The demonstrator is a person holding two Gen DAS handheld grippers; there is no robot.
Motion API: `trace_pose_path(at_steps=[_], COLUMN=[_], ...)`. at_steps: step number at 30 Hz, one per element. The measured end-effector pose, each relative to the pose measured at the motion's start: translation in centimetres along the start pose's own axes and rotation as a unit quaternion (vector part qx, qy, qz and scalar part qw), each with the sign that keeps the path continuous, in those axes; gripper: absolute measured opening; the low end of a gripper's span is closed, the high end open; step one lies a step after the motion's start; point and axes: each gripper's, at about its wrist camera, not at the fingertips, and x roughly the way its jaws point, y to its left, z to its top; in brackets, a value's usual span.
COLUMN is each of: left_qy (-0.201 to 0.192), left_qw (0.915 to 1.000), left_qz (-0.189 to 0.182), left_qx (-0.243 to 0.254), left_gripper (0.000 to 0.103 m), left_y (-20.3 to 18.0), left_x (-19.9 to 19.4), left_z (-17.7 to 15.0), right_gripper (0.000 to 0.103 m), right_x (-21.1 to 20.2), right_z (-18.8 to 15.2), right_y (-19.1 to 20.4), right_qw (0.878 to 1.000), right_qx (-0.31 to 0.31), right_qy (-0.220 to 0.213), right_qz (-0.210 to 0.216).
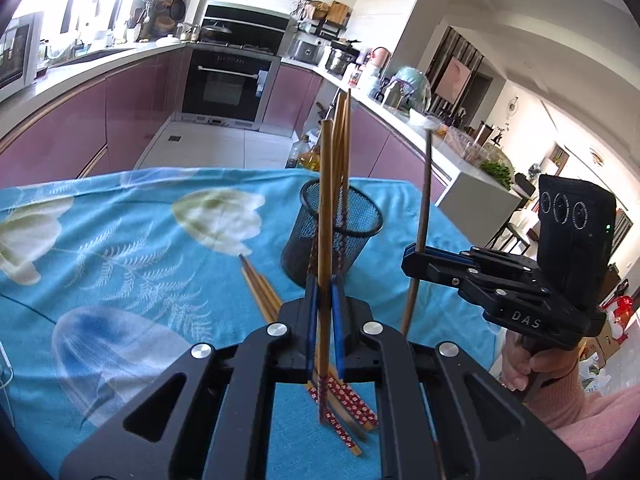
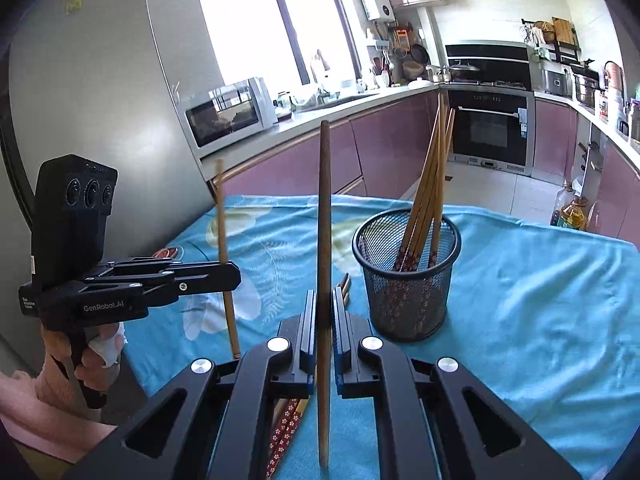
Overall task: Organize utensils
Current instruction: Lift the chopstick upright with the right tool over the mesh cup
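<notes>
Spread over the table was a turquoise cloth with pale flower prints, and a kitchen with mauve cabinets stood behind it. Nearest in the left wrist view, the left gripper had its fingers narrow around one light bamboo chopstick, held nearly upright. Under it some loose chopsticks with red patterned ends lay on the cloth. Just beside, the right gripper pinched a darker brown chopstick, also upright. A little further stood the black wire mesh cup, which already held several chopsticks leaning together. I judged the task as partly done: two sticks were lifted but not yet over the cup, and the loose ones still waited on the table.
</notes>
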Motion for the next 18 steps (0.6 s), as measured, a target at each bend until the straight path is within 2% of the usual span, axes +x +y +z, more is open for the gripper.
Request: trace_pose_path(at_steps=[5,18], left_qy=[-0.014,-0.068], left_qw=[0.9997,0.9975], left_qz=[-0.022,-0.006], left_qx=[0.0,0.019], left_gripper=[0.007,0.007], left_y=[-0.6,-1.8], left_x=[-1.0,-1.8], left_z=[1.4,6.5], right_gripper=[0.006,0.006], right_x=[-1.3,-4.2], right_z=[1.0,5.5], right_y=[-0.5,-0.9], right_qw=[1.0,0.996], right_qx=[0.0,-0.021], right_qy=[-0.023,-0.085], right_qz=[0.0,-0.016])
